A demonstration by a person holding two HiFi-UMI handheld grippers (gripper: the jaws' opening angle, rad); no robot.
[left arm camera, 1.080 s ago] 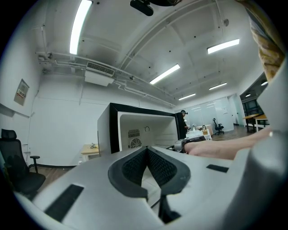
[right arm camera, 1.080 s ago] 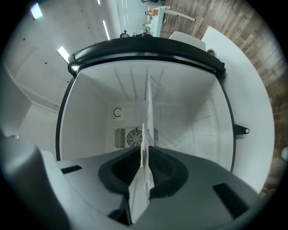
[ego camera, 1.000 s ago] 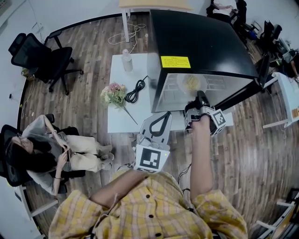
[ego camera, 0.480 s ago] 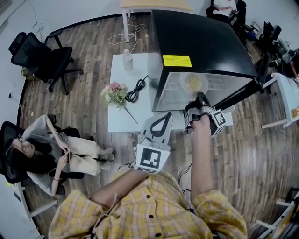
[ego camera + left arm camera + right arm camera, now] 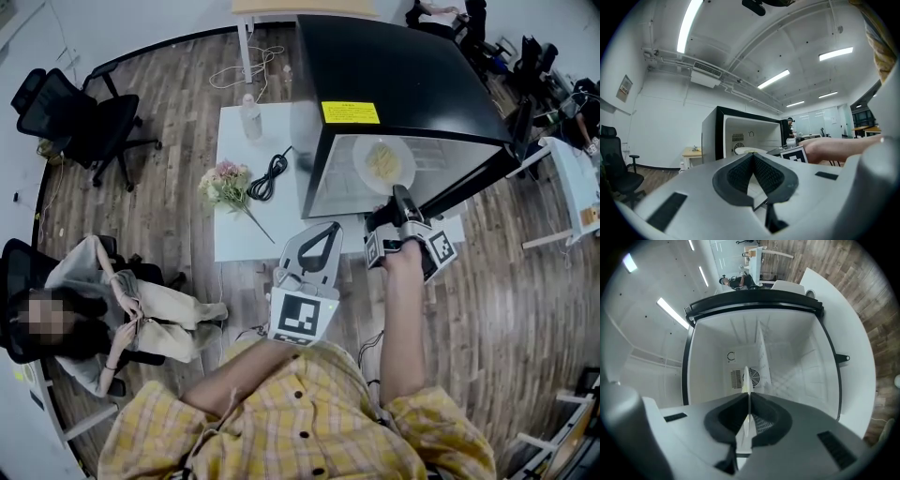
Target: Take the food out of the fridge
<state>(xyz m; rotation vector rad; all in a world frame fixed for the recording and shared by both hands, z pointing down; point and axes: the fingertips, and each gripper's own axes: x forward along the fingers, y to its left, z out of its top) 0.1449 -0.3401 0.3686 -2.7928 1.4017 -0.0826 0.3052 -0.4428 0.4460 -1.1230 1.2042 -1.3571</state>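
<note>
A white plate [image 5: 384, 165] with pale yellow food [image 5: 382, 159] on it hangs at the open front of the black fridge [image 5: 403, 75]. My right gripper [image 5: 397, 199] is shut on the plate's near rim. In the right gripper view the plate [image 5: 746, 380] shows edge-on between the pads of that gripper [image 5: 748, 401], with the white fridge interior [image 5: 787, 362] behind. My left gripper [image 5: 323, 236] is shut on nothing, low at the table's front edge. In the left gripper view, its closed tips [image 5: 753, 161] point toward the fridge [image 5: 740, 136].
The fridge stands on a white table [image 5: 240, 225] with a flower bunch [image 5: 225, 185], a black cable [image 5: 272, 176] and a bottle [image 5: 250, 117]. A black office chair [image 5: 75, 117] stands at far left. A person [image 5: 103, 309] sits at lower left.
The plate in my right gripper has come further out toward the fridge's opening and shows more fully. My left gripper has hardly moved.
</note>
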